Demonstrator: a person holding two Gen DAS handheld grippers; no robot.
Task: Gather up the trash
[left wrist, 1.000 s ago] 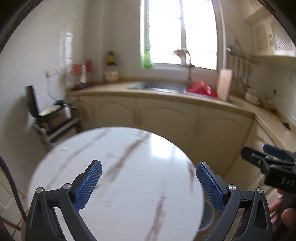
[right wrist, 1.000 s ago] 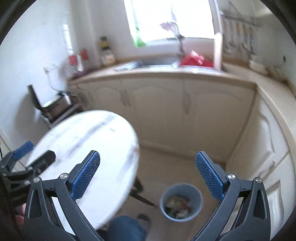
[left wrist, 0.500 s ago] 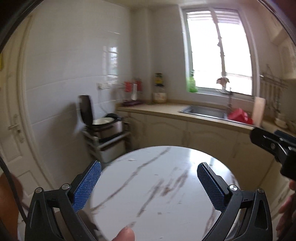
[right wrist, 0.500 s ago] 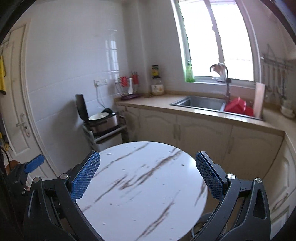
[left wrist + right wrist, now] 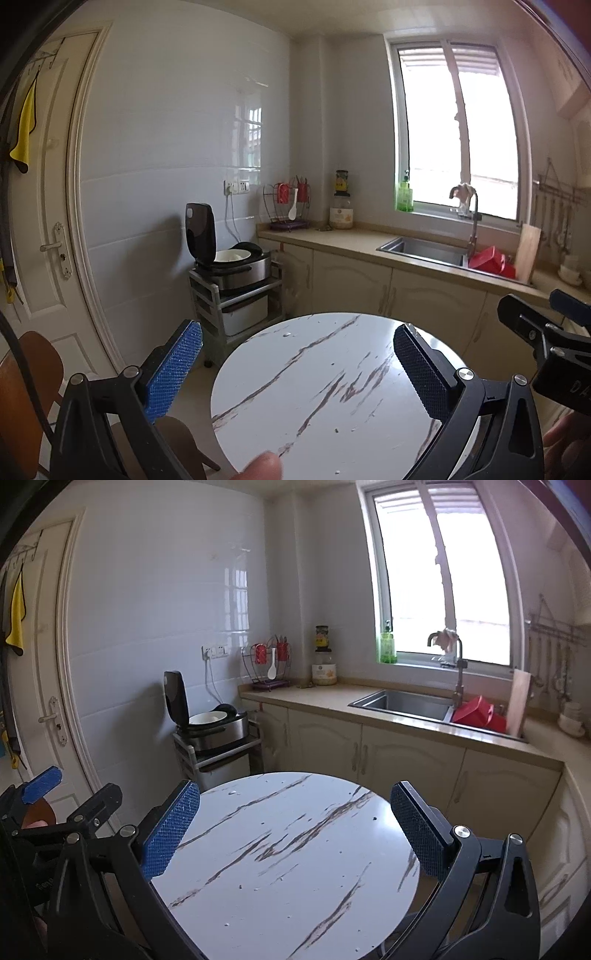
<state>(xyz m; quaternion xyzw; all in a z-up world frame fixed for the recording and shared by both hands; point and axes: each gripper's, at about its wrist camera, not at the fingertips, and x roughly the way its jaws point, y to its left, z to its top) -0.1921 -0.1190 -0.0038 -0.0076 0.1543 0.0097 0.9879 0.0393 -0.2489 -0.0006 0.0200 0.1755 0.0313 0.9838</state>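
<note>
Both your left gripper and right gripper are spread wide, holding nothing. Only tiny crumbs lie on the round table between and below your fingers. They look light and loose, so pinch low at the surface.

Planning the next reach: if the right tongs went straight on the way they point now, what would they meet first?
Most likely the round marble table: the open right tongs aim slightly down over its top, which holds only small crumbs. Depth is unclear; a shallower line would pass over it toward the cabinets under the sink.
</note>
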